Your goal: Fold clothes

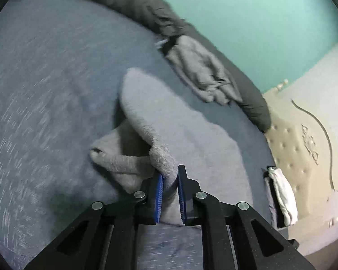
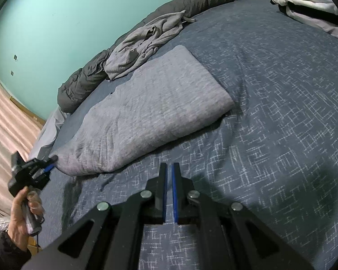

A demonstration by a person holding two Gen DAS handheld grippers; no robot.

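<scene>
The left gripper [image 1: 170, 180] has its blue pads pinched on a bunched corner of the gray garment [image 2: 151, 112], the knit squeezed into a thick wad between the jaws. No earlier view is there to compare, but the grip looks firm, with cloth filling the gap. In the right wrist view this same gripper [image 2: 48, 166] sits at the garment's near-left corner, held by a hand [image 2: 22, 211], and the corner it holds is raised off the bedspread [image 2: 270, 123].

The right gripper [image 2: 169, 171] has its jaws drawn almost together with nothing between them, hanging over bare bedspread just beside the garment's near edge.

The garment is soft, light knit, probably a sweatshirt or tee, already doubled into a long panel with one squared far end. It should drape and sag wherever it is unsupported, so a single-corner pinch will likely pull it into a fold-over, not lift it flat. The better hold, I judge, is both near corners at once, through all the layers, so they do not slide apart.

The bedspread under it is dark blue with a pale crosshatch weave, slightly napped, likely grippy enough to keep the cloth from sliding.

Beyond the garment lies a crumpled gray shirt [image 2: 146, 42], limp and wrinkled. Behind that runs a dark gray rolled quilt [image 2: 85, 83], puffy, against the turquoise wall [image 2: 67, 11].
</scene>
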